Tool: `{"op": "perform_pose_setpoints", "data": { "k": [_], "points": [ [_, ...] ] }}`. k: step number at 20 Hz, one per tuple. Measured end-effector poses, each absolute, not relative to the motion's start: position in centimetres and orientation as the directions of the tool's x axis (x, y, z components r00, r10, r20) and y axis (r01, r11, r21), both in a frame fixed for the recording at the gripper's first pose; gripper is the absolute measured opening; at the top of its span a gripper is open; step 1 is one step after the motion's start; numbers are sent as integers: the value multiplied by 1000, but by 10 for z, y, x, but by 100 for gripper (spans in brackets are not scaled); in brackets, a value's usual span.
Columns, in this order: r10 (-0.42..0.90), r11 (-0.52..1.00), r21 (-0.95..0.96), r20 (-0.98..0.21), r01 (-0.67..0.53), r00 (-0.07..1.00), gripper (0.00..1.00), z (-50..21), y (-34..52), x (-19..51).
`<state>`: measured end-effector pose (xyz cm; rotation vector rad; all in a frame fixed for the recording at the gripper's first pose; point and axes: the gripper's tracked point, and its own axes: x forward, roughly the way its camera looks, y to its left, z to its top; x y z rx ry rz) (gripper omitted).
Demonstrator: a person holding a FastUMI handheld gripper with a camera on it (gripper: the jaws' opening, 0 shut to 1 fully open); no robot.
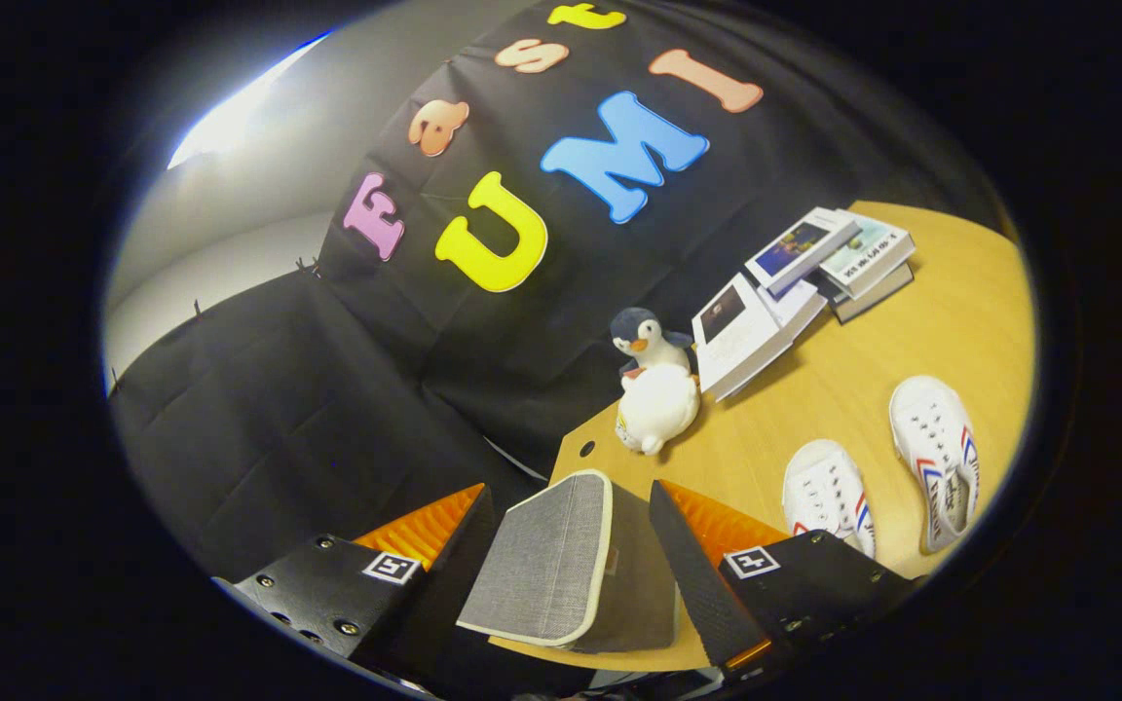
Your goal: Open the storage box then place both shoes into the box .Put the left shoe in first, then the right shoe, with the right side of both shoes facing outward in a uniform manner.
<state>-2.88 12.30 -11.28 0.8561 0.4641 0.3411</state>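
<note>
gripper [566, 545]: fingers spread wide, one on each side of the box [571, 565], whose lid is closed; whether the pads touch its sides cannot be told, and nothing is visibly pinched. one box counted, grey fabric with a pale trimmed edge, sitting at the near corner of the table [912, 321], between the fingers. two shoes counted, both white with red and blue side stripes: the near shoe [829, 495] lies just beyond the right finger, the far shoe [936, 458] lies beside it, apart from it, farther from the box. both rest on the table, soles down, outside the box. one penguin toy [655, 385] stands at the table's edge, beyond the box. books [800, 292] are stacked loosely at the far end of the table; about four or five, exact count uncertain. surface: light wood table with a small round hole [585, 449] near the corner by the toy. room: black cloth wall behind the table, a pale wall and a bright light strip above it.
</note>
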Motion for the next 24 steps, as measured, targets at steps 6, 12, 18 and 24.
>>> {"op": "perform_pose_setpoints", "data": {
  "k": [6,12,18,24],
  "points": [
    [558,501,865,-301,-25,773,98,-152,149,-47],
    [649,432,901,-339,36,682,98,-187,182,-59],
    [703,404,912,-363,77,611,98,-212,205,-62],
    [753,362,926,-356,102,554,93,-222,234,-69]
  ]
}}
